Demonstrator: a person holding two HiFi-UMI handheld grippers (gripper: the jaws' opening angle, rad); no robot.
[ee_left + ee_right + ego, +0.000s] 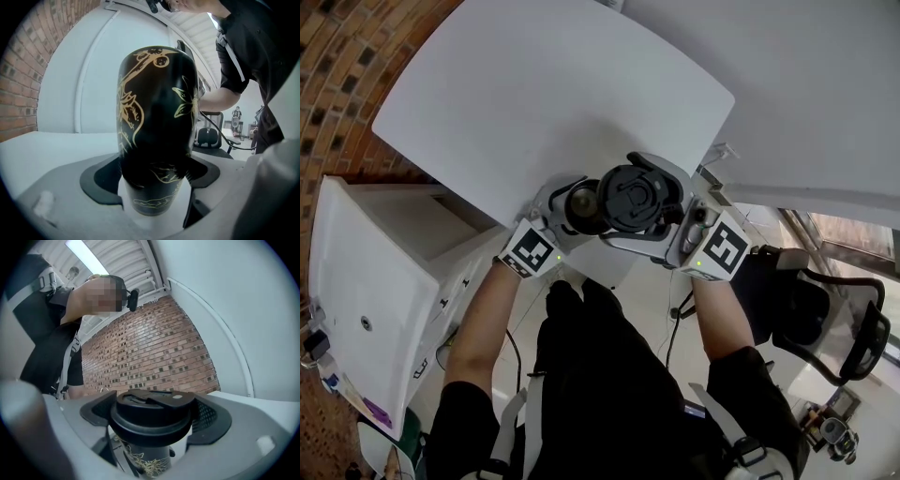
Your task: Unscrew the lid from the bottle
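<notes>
Left gripper (157,180) clamped around the black bottle (157,108); right gripper (154,420) clamped on its black lid (152,411).
The two grippers meet close in front of the person, at the near edge of the white table (534,84). From above, the lid sits just right of the bottle's round top, overlapping its rim; whether they touch cannot be told. Gold line drawings cover the bottle. A brick wall (150,352) stands beyond.
</notes>
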